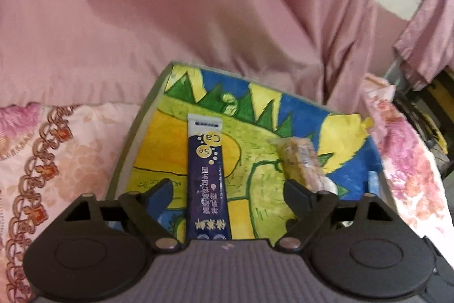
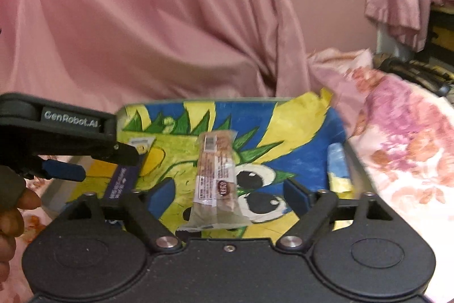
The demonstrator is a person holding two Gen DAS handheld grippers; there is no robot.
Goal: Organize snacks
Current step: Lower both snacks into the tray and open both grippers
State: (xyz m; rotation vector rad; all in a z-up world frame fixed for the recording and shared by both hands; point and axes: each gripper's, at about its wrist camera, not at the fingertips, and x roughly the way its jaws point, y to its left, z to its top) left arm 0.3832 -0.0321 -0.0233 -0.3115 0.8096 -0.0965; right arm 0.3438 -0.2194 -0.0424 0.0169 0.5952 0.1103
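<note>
Snacks lie on a painted tray (image 1: pixel 147 115) set on a floral cloth (image 1: pixel 56 149), with pink drapery (image 1: pixel 198 4) hanging behind; from the left wrist, the left gripper (image 1: pixel 228 189) stands wide open, its blue-padded fingers (image 1: pixel 161 193) spread well apart and pressing on nothing; a purple sachet (image 1: pixel 207 178) lies flat on the tray between the fingers, lengthwise along the gripper's line, nearer its left finger but clear of both, its near end hidden under the gripper body; a clear-wrapped bar (image 1: pixel 302 165) lies ahead of the right finger and just outside it, partly hidden behind that finger. From the right wrist, the right gripper (image 2: pixel 229 192) is likewise wide open and grips nothing; the bar (image 2: pixel 217 178) rests on the tray (image 2: pixel 350 158) midway between its fingers (image 2: pixel 296 192), pointing straight ahead, free of either pad, its near end close to the gripper body; to this gripper's left and a little ahead, the left gripper (image 2: pixel 93 162) reaches in from the side, one blue pad showing, with the sachet (image 2: pixel 122 182) lying under its tip; a person's hand (image 2: pixel 11 206) shows at the far left edge behind it; the floral cloth (image 2: pixel 403 149) spreads off to the right of the tray.
</note>
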